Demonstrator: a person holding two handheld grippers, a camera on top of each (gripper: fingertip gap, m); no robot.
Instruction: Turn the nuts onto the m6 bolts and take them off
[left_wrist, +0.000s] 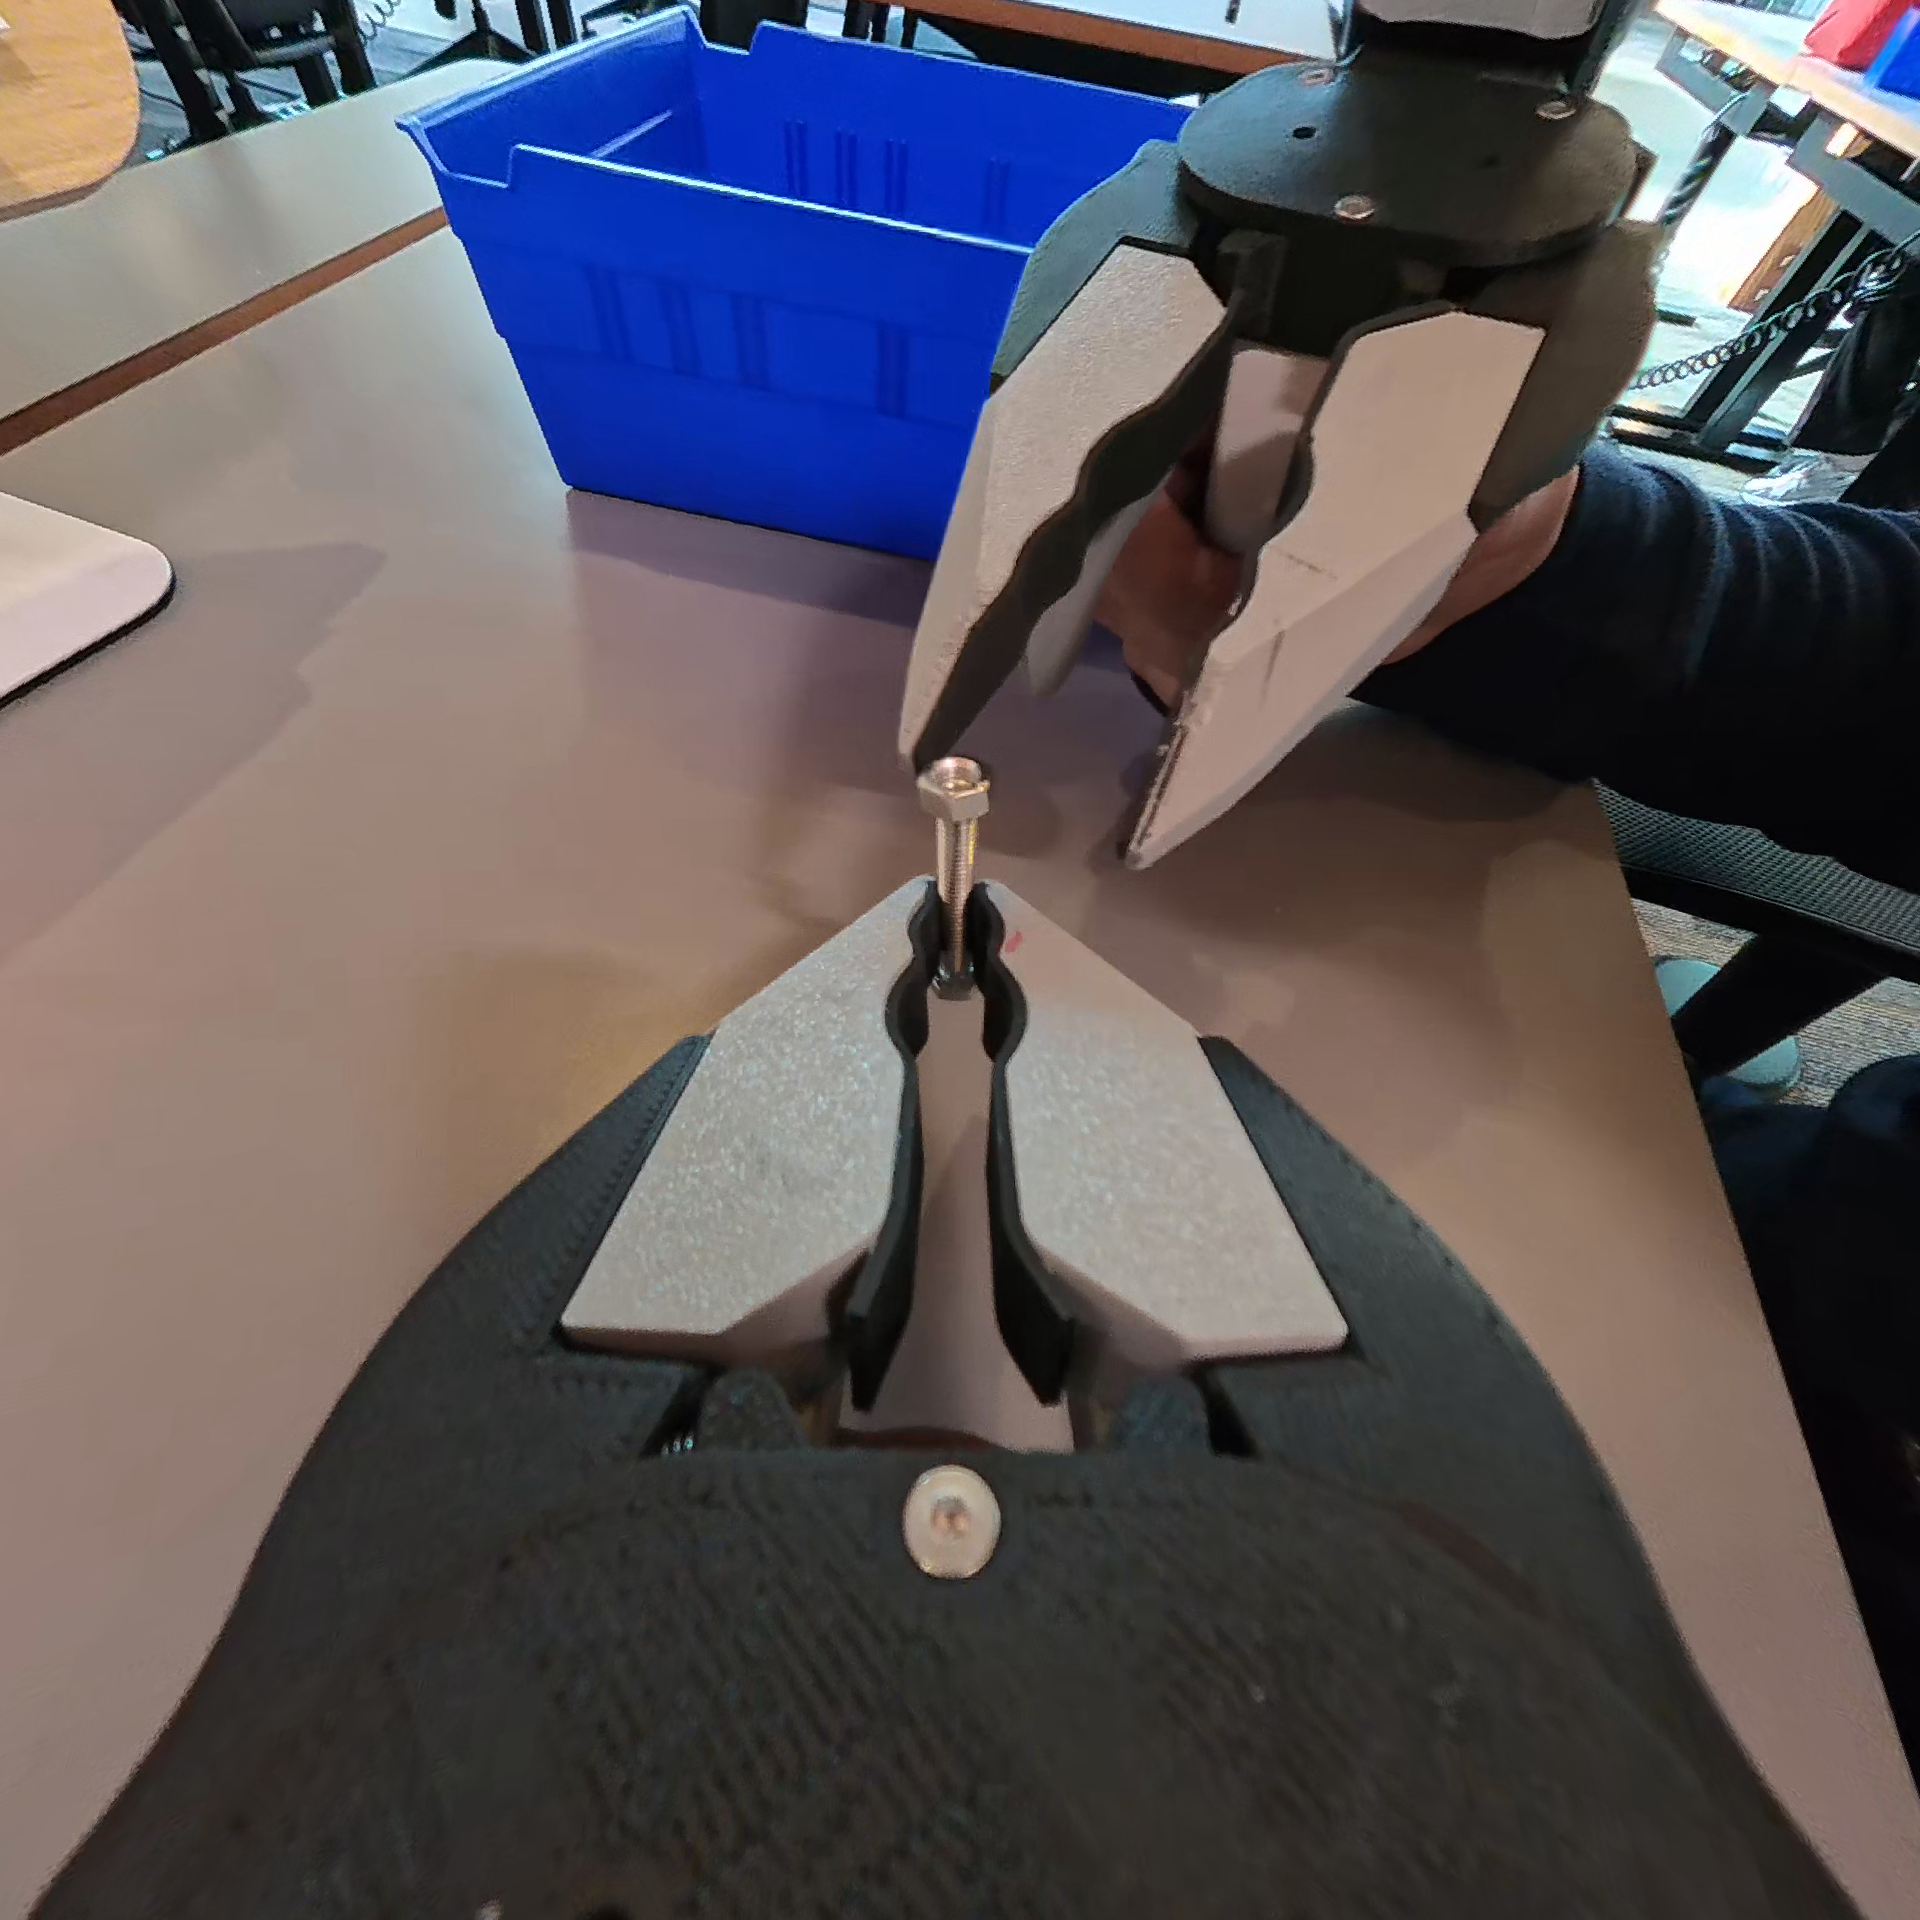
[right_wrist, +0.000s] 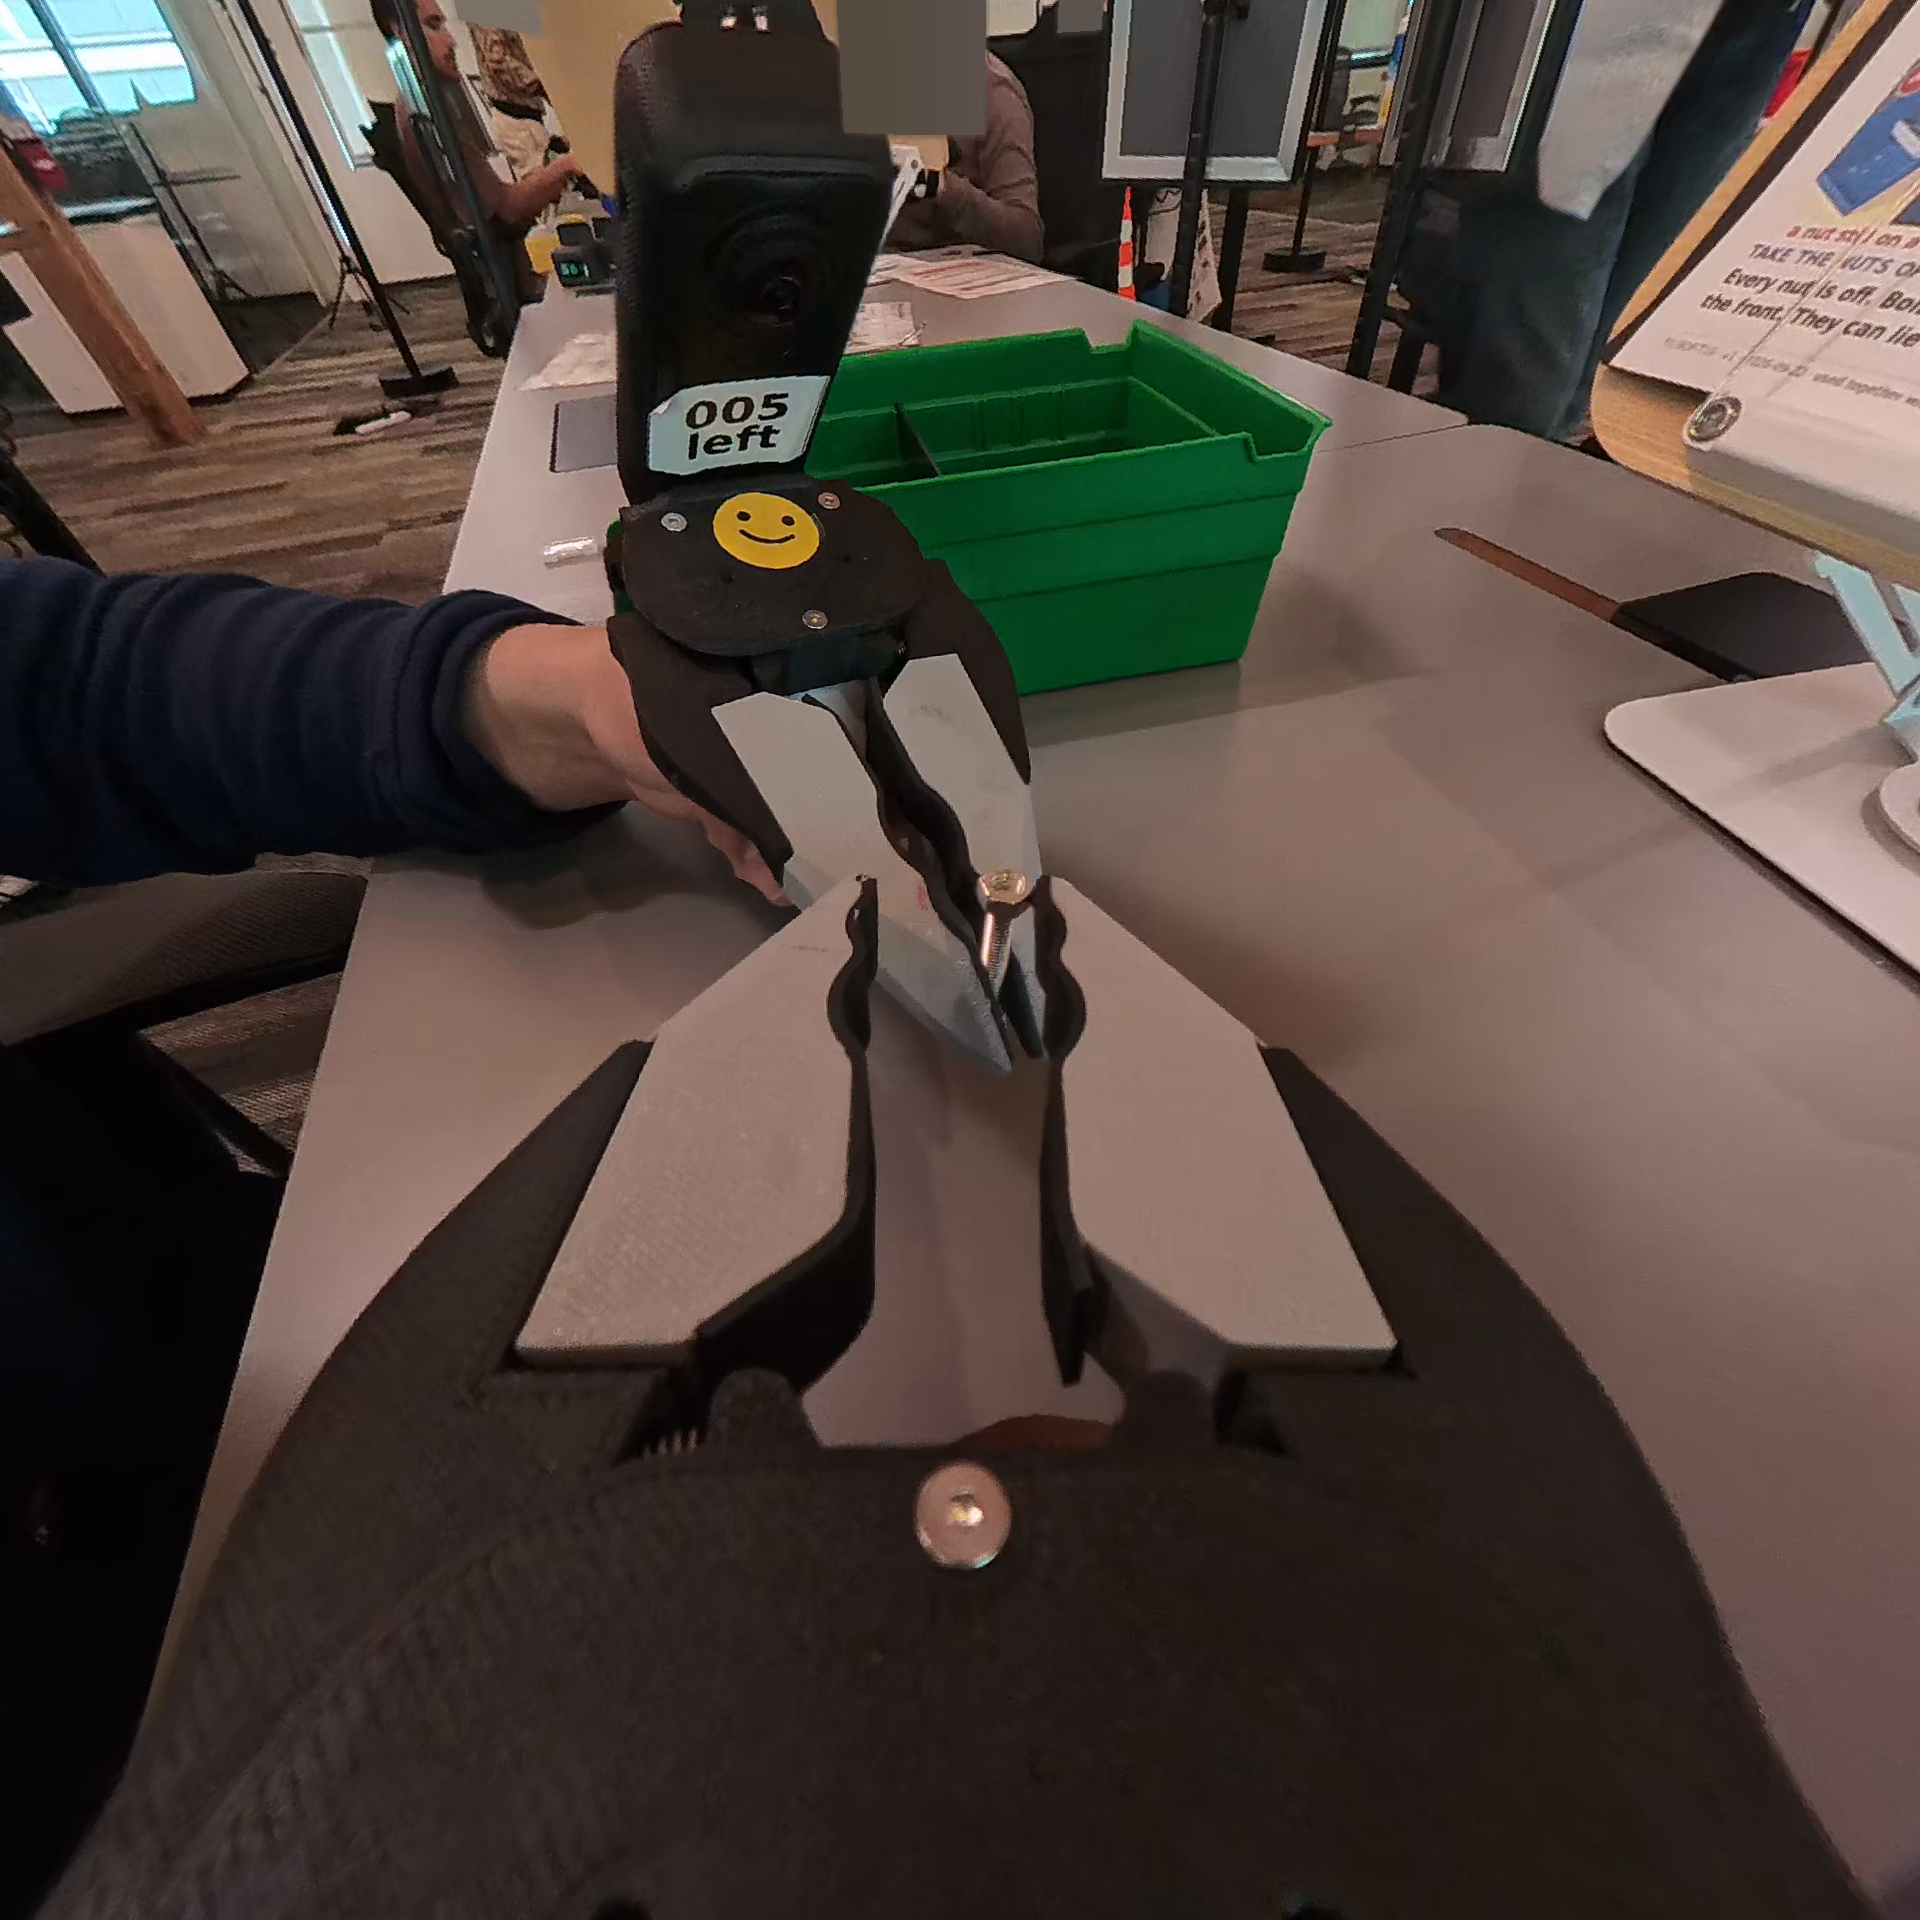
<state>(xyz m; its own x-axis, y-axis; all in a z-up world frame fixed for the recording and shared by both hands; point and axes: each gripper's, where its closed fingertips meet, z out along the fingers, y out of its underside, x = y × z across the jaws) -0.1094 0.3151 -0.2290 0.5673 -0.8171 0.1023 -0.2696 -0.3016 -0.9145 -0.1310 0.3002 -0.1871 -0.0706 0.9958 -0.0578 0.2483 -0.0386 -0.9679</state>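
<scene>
Nut (left_wrist: 952, 798) tops the bolt (left_wrist: 954, 868) clenched mid-frame by the left gripper (left_wrist: 954, 914); the right gripper (left_wrist: 1023, 805), jaws spread, should centre over it before closing.

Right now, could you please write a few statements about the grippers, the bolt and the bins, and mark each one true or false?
1. The left gripper is shut on the bolt. True.
2. The right gripper is clamped on the nut. False: its jaws stand open, one fingertip just above the nut.
3. The nut sits at the bolt's far end, away from the left gripper. True.
4. The bolt lies flat on the table. False: it is held above the table in the left gripper.
5. The blue bin holds many bolts. False: the part of its inside that shows is empty.
</scene>
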